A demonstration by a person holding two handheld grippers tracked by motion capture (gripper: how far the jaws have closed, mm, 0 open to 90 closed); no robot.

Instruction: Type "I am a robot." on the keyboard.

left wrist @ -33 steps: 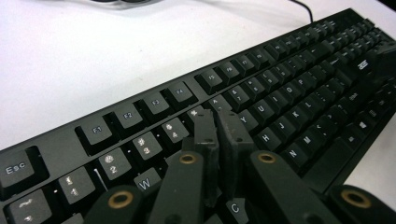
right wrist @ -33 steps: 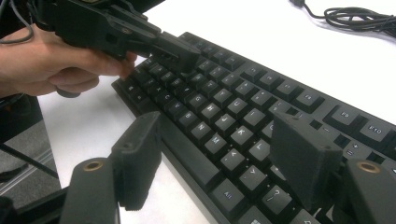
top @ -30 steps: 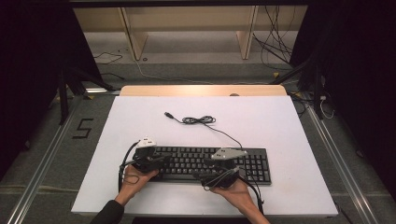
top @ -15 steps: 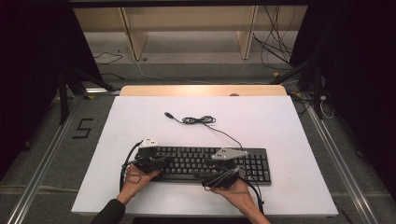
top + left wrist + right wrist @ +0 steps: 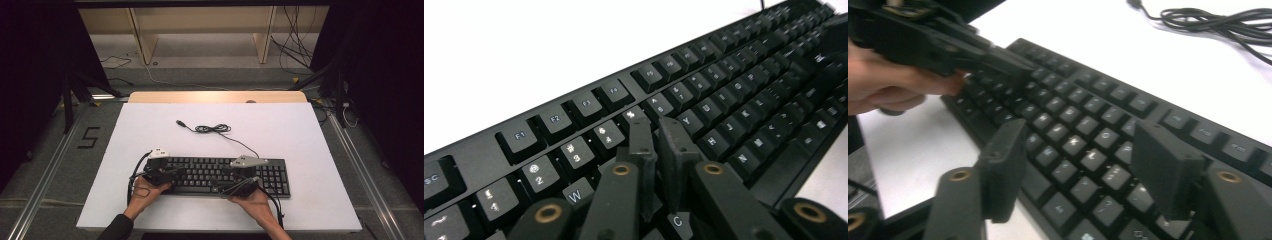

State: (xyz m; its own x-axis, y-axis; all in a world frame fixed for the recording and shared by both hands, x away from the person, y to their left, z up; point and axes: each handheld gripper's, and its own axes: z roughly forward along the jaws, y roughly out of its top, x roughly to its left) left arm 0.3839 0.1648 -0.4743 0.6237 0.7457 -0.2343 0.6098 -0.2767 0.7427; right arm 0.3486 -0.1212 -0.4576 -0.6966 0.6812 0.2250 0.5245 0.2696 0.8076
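High view: black keyboard [image 5: 220, 175] lying square along the near edge of the white desk [image 5: 300, 135], its cable [image 5: 212, 129] bundled loosely toward the desk's middle, plug end unconnected. Left gripper [image 5: 172, 172] over the keyboard's left keys, right gripper [image 5: 235, 186] over the keys just left of the number pad, a hand behind each.

Left gripper view: jaws almost together with just a sliver of a gap, nothing clamped between them, tips lowered onto the letter rows near the number row — having just eased apart a touch. Pressing a key or merely hovering on it, cannot tell.

Right gripper view: jaws spread wide with nothing between them, having just narrowed a little, poised above the right-hand letter keys; left gripper [image 5: 1013, 62] and its hand farther off over the far keys.

Progress, as a judgement: mid-typing or key-poking — keyboard placed and both tools on station. How many keys done, not readable; cable untouched.
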